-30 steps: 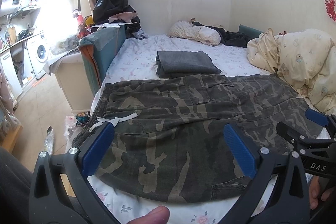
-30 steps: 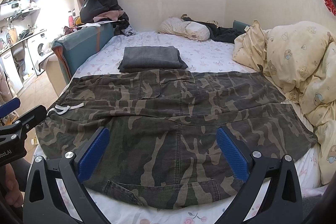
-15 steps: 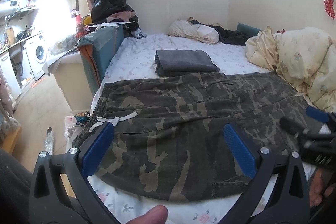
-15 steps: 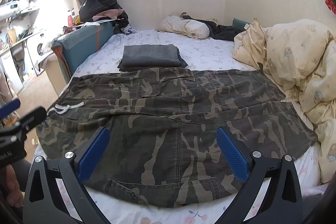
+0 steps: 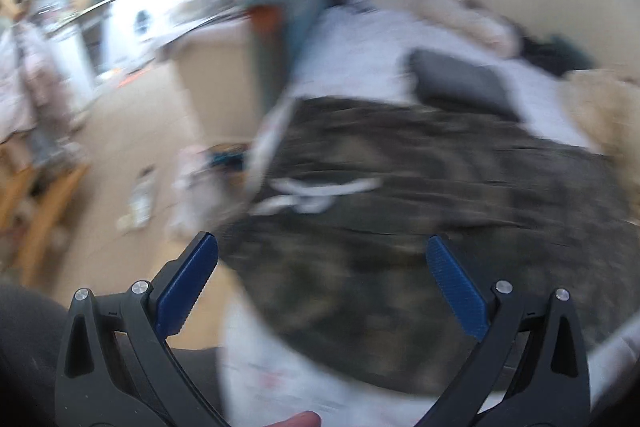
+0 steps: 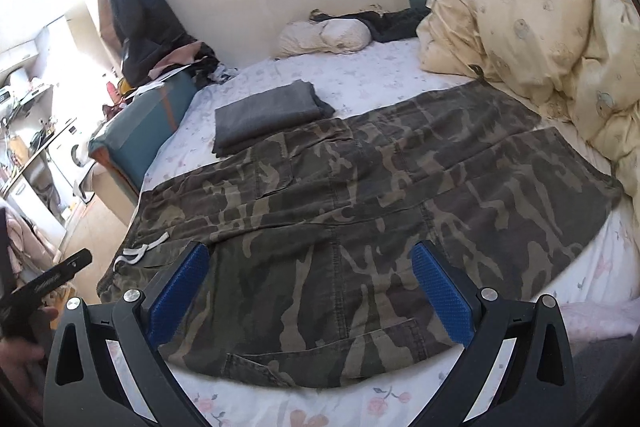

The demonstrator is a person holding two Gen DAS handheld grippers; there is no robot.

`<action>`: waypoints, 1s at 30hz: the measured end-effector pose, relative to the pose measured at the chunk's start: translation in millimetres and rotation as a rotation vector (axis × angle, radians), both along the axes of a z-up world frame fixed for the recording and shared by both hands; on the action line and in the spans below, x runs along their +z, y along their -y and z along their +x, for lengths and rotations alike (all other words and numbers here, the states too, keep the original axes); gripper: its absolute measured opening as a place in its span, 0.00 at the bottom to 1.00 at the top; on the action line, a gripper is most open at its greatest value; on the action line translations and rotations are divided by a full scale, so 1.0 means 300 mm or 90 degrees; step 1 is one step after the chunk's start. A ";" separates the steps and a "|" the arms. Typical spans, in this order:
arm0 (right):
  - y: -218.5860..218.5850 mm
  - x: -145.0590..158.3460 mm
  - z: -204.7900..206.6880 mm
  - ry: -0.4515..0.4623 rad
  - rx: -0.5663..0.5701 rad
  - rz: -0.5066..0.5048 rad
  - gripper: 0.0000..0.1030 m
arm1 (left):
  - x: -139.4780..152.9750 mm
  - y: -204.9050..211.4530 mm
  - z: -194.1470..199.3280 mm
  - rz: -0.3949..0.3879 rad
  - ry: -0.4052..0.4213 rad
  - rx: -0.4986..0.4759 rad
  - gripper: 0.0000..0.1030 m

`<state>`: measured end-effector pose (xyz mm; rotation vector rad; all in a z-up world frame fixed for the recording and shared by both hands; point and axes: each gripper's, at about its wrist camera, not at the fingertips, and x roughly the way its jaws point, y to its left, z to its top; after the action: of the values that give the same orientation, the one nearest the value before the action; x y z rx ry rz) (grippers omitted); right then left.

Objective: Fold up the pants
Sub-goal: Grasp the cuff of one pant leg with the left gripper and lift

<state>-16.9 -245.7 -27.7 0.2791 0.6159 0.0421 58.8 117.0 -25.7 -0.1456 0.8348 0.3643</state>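
Observation:
Camouflage pants (image 6: 360, 195) lie spread flat across the bed, waistband with a white drawstring (image 6: 140, 251) at the left, leg ends at the right. They also show, blurred, in the left wrist view (image 5: 420, 219). My left gripper (image 5: 320, 287) is open and empty above the waistband corner at the bed's left edge; it also shows in the right wrist view (image 6: 48, 279). My right gripper (image 6: 308, 291) is open and empty above the near edge of the pants.
A folded grey garment (image 6: 268, 111) lies on the bed behind the pants. A cream duvet (image 6: 552, 39) is heaped at the right, a pillow (image 6: 328, 37) at the back. A teal sofa arm (image 6: 148, 115) and floor clutter (image 5: 140, 195) sit left of the bed (image 6: 380, 75).
My left gripper has swung quickly left toward the waistband end, blurring its view. My right gripper has tilted and shifted slightly right. The pants have not moved.

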 end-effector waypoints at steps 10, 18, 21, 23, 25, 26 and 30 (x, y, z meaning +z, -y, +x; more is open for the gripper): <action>0.055 -0.049 0.036 -0.059 -0.022 0.057 1.00 | -0.416 -0.448 0.037 -0.314 -0.131 0.213 0.74; 0.016 -0.084 0.061 -0.079 -0.023 0.002 1.00 | -0.399 -0.371 0.099 -0.317 -0.119 0.151 0.14; 0.030 -0.082 0.065 -0.079 -0.026 0.012 1.00 | -0.277 -0.337 0.099 -0.283 -0.079 0.097 0.12; 0.044 -0.094 0.070 -0.090 0.001 0.080 1.00 | -0.197 -0.305 0.108 -0.257 -0.064 0.054 0.12; 0.047 -0.138 0.076 -0.121 0.040 0.191 1.00 | -0.149 -0.286 0.122 -0.224 -0.070 0.031 0.12; 0.038 -0.180 0.078 -0.148 0.052 0.253 1.00 | -0.144 -0.284 0.127 -0.212 -0.080 0.035 0.12; -0.078 -0.446 0.073 -0.327 0.045 0.397 1.00 | -0.176 -0.300 0.131 -0.218 -0.106 0.068 0.12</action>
<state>5.2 -222.4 -161.5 0.8887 1.1183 0.2382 98.0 207.0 -78.5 -0.4854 1.0525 0.3331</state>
